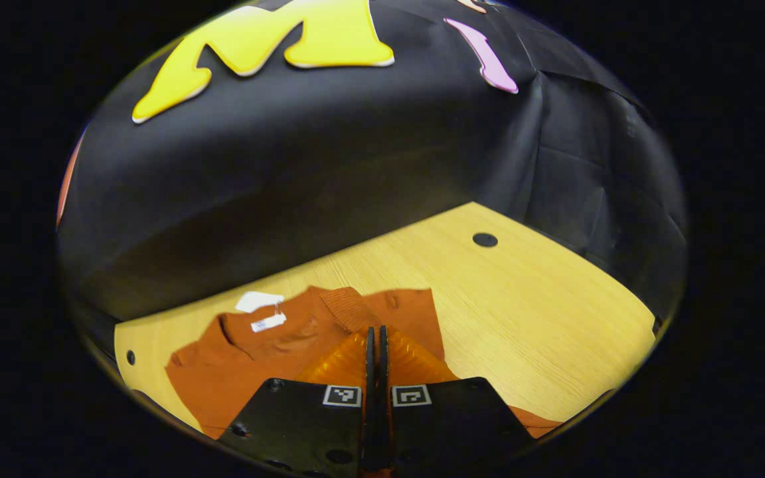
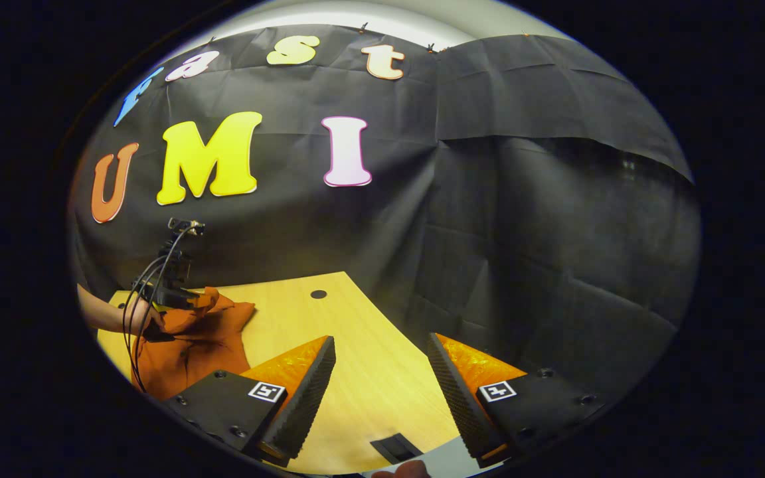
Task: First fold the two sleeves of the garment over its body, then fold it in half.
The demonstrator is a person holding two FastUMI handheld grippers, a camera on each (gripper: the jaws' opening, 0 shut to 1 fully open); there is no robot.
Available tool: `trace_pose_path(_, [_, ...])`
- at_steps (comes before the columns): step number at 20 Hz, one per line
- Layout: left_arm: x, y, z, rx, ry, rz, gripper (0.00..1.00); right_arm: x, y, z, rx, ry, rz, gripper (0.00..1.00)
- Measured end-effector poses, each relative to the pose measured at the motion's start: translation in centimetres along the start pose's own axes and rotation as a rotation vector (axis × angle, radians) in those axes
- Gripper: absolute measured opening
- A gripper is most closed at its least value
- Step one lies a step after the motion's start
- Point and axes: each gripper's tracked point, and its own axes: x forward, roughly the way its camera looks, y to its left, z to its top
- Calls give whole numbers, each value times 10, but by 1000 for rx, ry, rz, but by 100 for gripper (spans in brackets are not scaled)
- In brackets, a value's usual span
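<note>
A light wooden table (image 1: 522, 312) stands before the black cloth wall, and the rust-orange garment (image 1: 236, 365) lies on its left part. The left gripper (image 1: 376, 345) has its fingers pressed together on the ribbed sleeve cuff (image 1: 349, 309). In the right gripper view, the right gripper (image 2: 382, 372) hangs over bare table with its fingers wide apart, well apart from the garment.

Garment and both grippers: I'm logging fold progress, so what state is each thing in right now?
Garment: partly folded, a ribbed sleeve cuff laid over its body, tags at the collar showing.
Left gripper: fingers together, above the garment; whether cloth is pinched cannot be told.
Right gripper: open, over the bare table, holding nothing.
Table: flat, garment lying on it.
</note>
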Motion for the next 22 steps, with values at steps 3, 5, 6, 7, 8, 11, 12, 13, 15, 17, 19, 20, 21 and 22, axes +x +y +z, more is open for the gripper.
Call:
trace_pose_path(3, [3,-25,-23,29,74,30,3,-4,-14,3,-12,7,-26,90])
trace_pose_path(5, [12,-26,-34,33,71,53,5,-6,-21,10,-23,-10,-38,90])
trace_pose_path(6, [20,-46,-24,16,57,32,7,-6,-22,13,-21,-16,-40,90])
trace_pose_path(7, [5,-49,-27,-1,44,14,10,-5,-22,15,-17,-19,-38,90])
trace_pose_path(8, [-3,-59,-21,-19,43,-4,13,-4,-19,18,-18,-25,-31,90])
trace_pose_path(11, [-15,-61,-20,-42,37,-7,64,-2,-6,26,-36,-45,0,90])
trace_pose_path(12, [-20,-59,-16,-60,22,-5,81,0,0,27,-43,-52,13,91])
trace_pose_path(13, [-25,-57,-12,-84,9,-1,90,1,7,29,-47,-58,29,90])
trace_pose_path(15, [-41,-45,-3,-131,-26,15,100,4,23,31,-54,-65,67,90])
trace_pose_path(17, [-58,-30,6,-166,-61,41,100,8,43,36,-57,-76,112,90])
trace_pose_path(19, [-82,-13,20,-188,-109,72,100,12,67,44,-53,-93,162,90])
trace_pose_path(20, [-96,-5,30,-194,-141,80,100,15,80,50,-53,-104,191,90])
trace_pose_path(21, [-109,5,37,-199,-170,92,100,18,94,55,-56,-117,220,90])
trace_pose_path(22, [-124,14,44,-204,-197,105,100,20,108,60,-61,-130,250,90])
